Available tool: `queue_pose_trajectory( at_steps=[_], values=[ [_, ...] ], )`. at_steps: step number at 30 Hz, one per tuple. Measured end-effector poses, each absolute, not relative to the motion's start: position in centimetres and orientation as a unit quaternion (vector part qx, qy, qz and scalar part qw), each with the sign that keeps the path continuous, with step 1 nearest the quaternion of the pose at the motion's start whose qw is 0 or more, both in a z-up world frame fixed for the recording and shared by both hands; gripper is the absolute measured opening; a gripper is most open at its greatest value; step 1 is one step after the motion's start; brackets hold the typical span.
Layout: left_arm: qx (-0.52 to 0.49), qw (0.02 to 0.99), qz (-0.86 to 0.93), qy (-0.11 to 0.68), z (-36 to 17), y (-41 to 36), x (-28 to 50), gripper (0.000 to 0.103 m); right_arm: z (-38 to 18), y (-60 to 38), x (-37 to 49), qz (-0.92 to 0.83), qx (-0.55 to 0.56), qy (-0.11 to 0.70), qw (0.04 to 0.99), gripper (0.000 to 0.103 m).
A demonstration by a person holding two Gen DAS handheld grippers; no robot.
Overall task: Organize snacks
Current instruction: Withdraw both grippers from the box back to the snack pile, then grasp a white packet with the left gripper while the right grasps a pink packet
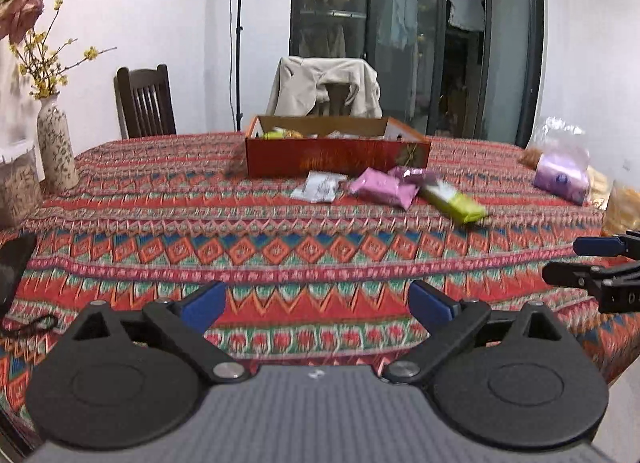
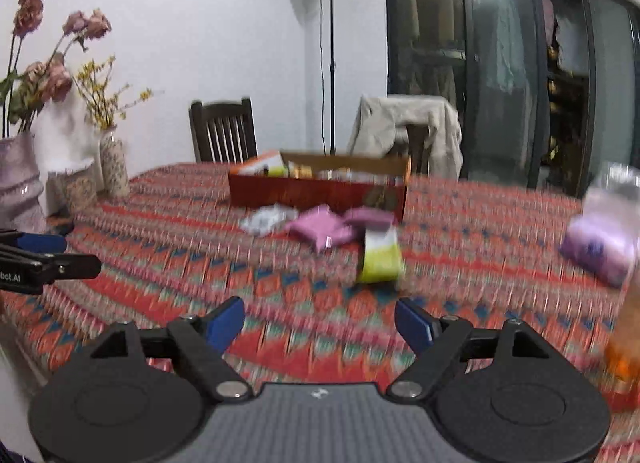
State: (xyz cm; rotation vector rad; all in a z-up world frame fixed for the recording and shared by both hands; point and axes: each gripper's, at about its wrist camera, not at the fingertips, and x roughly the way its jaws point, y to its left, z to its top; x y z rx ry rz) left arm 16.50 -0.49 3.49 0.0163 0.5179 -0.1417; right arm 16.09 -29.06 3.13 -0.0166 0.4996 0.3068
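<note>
An open red cardboard box (image 1: 338, 157) (image 2: 316, 191) with a few snacks inside stands at the far middle of the table. In front of it lie a white packet (image 1: 318, 188) (image 2: 266, 219), two pink packets (image 1: 380, 187) (image 2: 320, 229) and a yellow-green packet (image 1: 454, 203) (image 2: 380, 259). My left gripper (image 1: 318, 305) hovers open over the near tablecloth, nothing between its blue pads. My right gripper (image 2: 320, 325) is also open and empty, short of the yellow-green packet. Each gripper shows at the edge of the other's view.
The table carries a red patterned cloth (image 1: 280, 255). Flower vases (image 1: 56, 147) (image 2: 114, 163) stand at the far left. A purple pack in a clear bag (image 1: 562, 179) (image 2: 600, 251) and orange-yellow bags (image 1: 624, 207) sit at the right. Two chairs (image 1: 146, 101) stand behind the table.
</note>
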Motion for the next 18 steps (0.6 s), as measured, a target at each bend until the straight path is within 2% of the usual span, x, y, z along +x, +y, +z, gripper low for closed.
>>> queue_pose_trajectory(
  at_steps=[8,18],
  values=[
    [-0.002,0.962,-0.064,0.265,3.0,-0.2,17.1,0.1,1.8,-28.3,15.3,0.152,-0.014,0.262,0.953,0.082],
    [-0.003,0.957,-0.075,0.28,2.6,-0.4,22.0,0.099,1.6,-28.2,19.1,0.162,-0.005,0.28,0.946,0.082]
  ],
)
